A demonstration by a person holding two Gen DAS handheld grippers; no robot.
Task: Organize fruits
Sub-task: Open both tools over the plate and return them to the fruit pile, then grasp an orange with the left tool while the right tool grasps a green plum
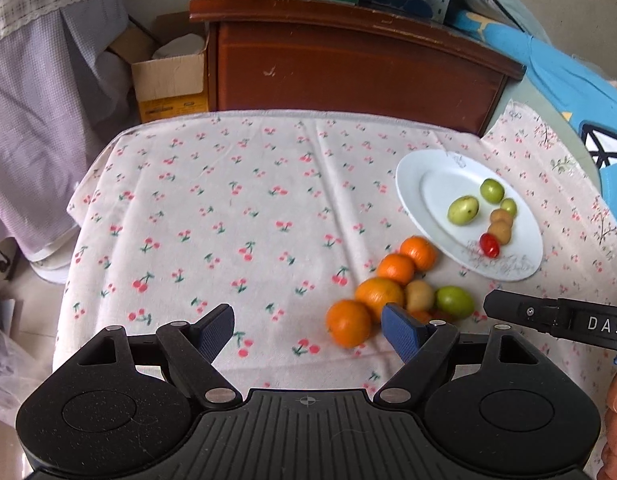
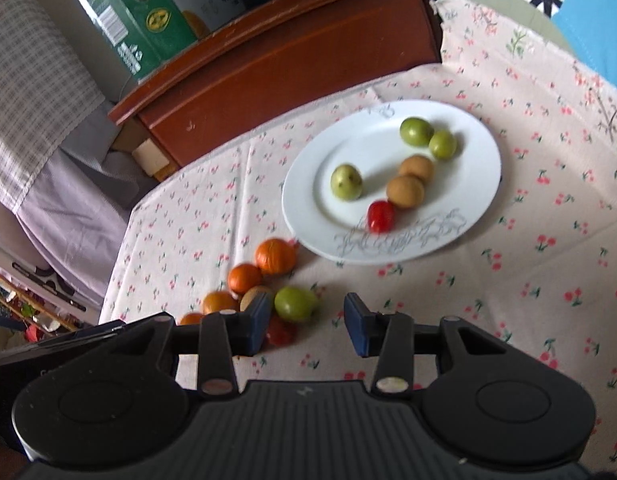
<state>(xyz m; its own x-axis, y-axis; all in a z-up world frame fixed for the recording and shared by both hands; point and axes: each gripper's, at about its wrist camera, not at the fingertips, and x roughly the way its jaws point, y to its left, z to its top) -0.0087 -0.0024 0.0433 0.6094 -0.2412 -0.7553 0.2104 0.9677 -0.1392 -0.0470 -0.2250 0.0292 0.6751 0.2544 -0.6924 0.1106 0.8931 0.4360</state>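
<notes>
Right wrist view: we count six fruits on the plate (image 2: 308, 216); oranges (image 2: 275, 256) wait; both hand-held grippers (image 2: 304, 320) (image 1: 308, 330) gape empty.

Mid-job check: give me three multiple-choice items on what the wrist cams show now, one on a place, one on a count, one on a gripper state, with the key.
1. Where do the oranges lie?
A. On the plate
B. On the cloth beside the plate
C. On the cabinet

2. How many green fruits are on the plate?
A. One
B. Three
C. Five

3. How is the right gripper?
A. Open, holding nothing
B. Shut on an orange
C. Shut on the plate rim

Key:
1 B: the oranges sit in a cluster on the cherry-print cloth, off the plate's near-left rim.
2 B: three green fruits lie on the plate, along with two brown ones and a red one.
3 A: its blue pads stand apart with only cloth between them.
</notes>
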